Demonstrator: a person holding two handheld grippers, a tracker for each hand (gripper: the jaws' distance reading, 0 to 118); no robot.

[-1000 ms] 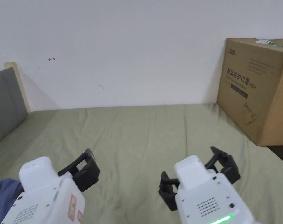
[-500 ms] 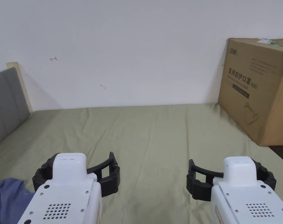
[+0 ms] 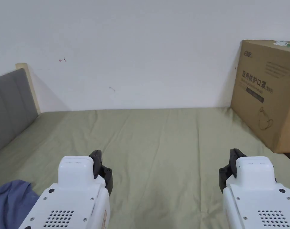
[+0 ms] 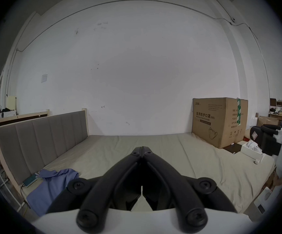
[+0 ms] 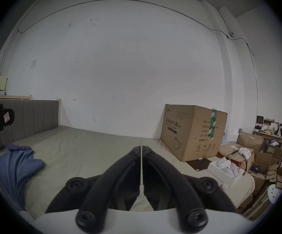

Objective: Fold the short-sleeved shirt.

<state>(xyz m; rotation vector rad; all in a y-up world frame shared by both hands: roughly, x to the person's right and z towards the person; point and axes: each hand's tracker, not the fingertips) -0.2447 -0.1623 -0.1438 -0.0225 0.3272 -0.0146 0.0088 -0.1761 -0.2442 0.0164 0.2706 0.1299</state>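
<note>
- Head view: you are holding the left gripper (image 3: 101, 170) and the right gripper (image 3: 231, 170) low over the green bed sheet (image 3: 159, 140), well apart from each other. The blue shirt (image 3: 8, 202) is lying crumpled at the bottom left corner, just beside your left gripper and untouched. By the look of it, you are not yet starting the fold; spreading the shirt flat and every fold are still waiting. From here, you cannot tell how either pair of jaws is standing.
- Left gripper view: this gripper's (image 4: 142, 150) jaws are meeting at the tips, clenched on nothing. The shirt (image 4: 50, 185) is sitting bunched at the bed's near left end, close to the grey headboard (image 4: 40, 141), with a small teal thing (image 4: 30, 181) beside it that the head view is missing. The cardboard box (image 4: 219, 121) is standing at the far right.
- Right gripper view: the jaws of this gripper (image 5: 142, 150) are also closed and empty. You are seeing more of the shirt (image 5: 17, 166) here, a rumpled heap with no sleeve laid out, and cluttered boxes (image 5: 258, 153) beyond the bed's right end.
</note>
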